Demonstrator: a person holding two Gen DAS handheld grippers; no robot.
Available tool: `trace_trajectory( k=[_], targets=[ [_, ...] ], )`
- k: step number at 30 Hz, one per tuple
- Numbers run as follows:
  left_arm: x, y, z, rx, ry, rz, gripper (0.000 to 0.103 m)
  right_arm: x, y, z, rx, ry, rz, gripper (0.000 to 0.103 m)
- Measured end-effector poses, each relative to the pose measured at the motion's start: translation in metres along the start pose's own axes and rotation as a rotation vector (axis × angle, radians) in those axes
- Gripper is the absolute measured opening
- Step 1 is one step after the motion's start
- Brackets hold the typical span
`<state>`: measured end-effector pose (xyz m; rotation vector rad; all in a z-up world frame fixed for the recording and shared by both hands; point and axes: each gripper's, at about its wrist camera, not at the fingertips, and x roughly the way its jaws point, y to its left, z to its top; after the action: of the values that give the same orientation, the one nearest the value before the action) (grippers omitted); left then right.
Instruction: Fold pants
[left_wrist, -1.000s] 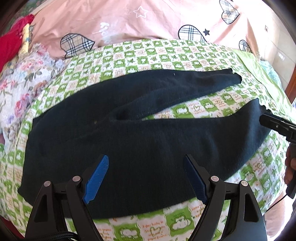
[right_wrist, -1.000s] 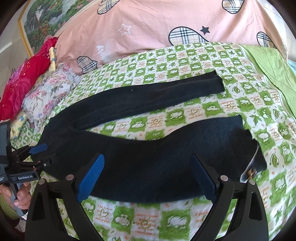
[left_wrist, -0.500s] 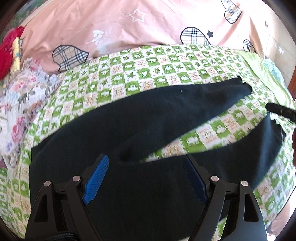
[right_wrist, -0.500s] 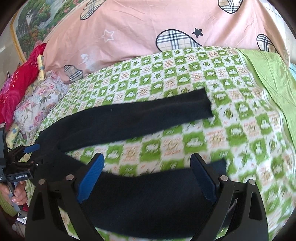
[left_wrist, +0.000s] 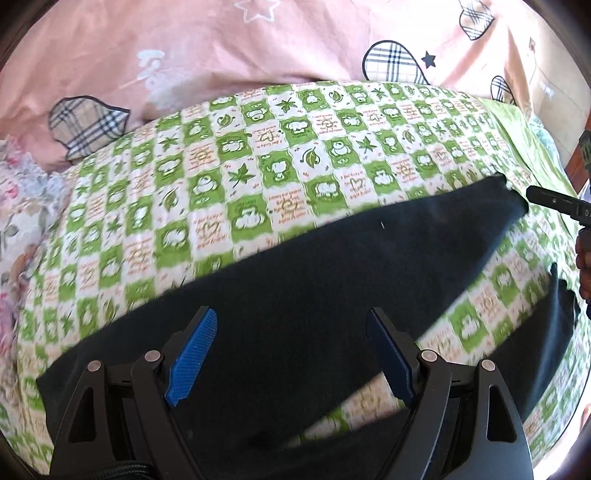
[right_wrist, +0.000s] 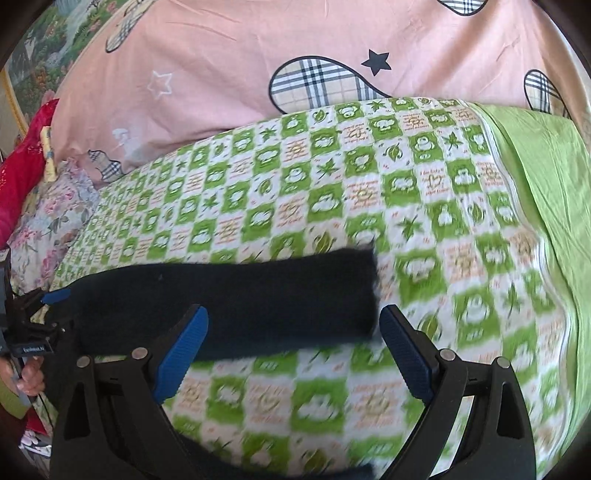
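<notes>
Jaws of the left gripper (left_wrist: 290, 356) stand wide apart in the left wrist view with nothing between their blue pads, low over the dark pants (left_wrist: 314, 288), which lie across the green checkered bed cover (left_wrist: 258, 166); one leg reaches far right toward the other tool at the edge, with the pink quilt (left_wrist: 221, 55) beyond. From the right wrist view, the right gripper (right_wrist: 293, 352) is likewise spread and holds nothing, one pant leg (right_wrist: 229, 295) lying flat just ahead, the left gripper (right_wrist: 35, 325) at its left end.
</notes>
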<state>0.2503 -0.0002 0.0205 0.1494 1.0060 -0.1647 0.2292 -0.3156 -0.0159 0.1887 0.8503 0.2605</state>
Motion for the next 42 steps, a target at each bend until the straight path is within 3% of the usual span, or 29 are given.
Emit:
trace_trajectory(
  k=[9, 16, 18, 19, 20, 21, 22, 23, 26, 35, 42],
  targets=[
    [0.048, 0.0, 0.042, 0.089, 0.048, 0.006, 0.083, 0.035, -0.022, 0.023, -0.01, 0.048, 0.0, 0.094],
    [0.086, -0.005, 0.054, 0.169, 0.116, 0.014, 0.083, 0.061, -0.033, 0.035, -0.028, 0.09, 0.006, 0.092],
    [0.091, -0.006, 0.055, 0.183, 0.126, -0.009, 0.083, 0.068, -0.035, 0.037, -0.033, 0.106, 0.021, 0.082],
    [0.093, -0.008, 0.056, 0.187, 0.127, -0.018, 0.077, 0.071, -0.036, 0.037, -0.035, 0.113, 0.022, 0.067],
    [0.094, -0.009, 0.056, 0.189, 0.134, -0.04, 0.066, 0.074, -0.037, 0.038, -0.039, 0.121, 0.025, 0.048],
    [0.094, -0.011, 0.055, 0.189, 0.136, -0.063, 0.058, 0.074, -0.037, 0.038, -0.039, 0.122, 0.027, 0.039],
    [0.092, -0.014, 0.055, 0.192, 0.135, -0.081, 0.039, 0.073, -0.038, 0.039, -0.033, 0.117, 0.03, 0.02],
    [0.089, -0.017, 0.053, 0.2, 0.131, -0.087, 0.019, 0.07, -0.038, 0.039, -0.023, 0.111, 0.041, 0.01],
    [0.069, -0.029, 0.047, 0.222, 0.094, -0.07, 0.01, 0.055, -0.036, 0.036, -0.013, 0.073, 0.077, 0.009],
    [-0.013, -0.033, 0.003, 0.088, -0.011, -0.124, 0.008, -0.011, -0.027, 0.008, -0.05, -0.019, 0.176, 0.008],
    [-0.062, -0.033, -0.043, 0.032, -0.079, -0.136, 0.004, -0.042, -0.024, -0.032, -0.109, -0.044, 0.157, 0.008]
  ],
)
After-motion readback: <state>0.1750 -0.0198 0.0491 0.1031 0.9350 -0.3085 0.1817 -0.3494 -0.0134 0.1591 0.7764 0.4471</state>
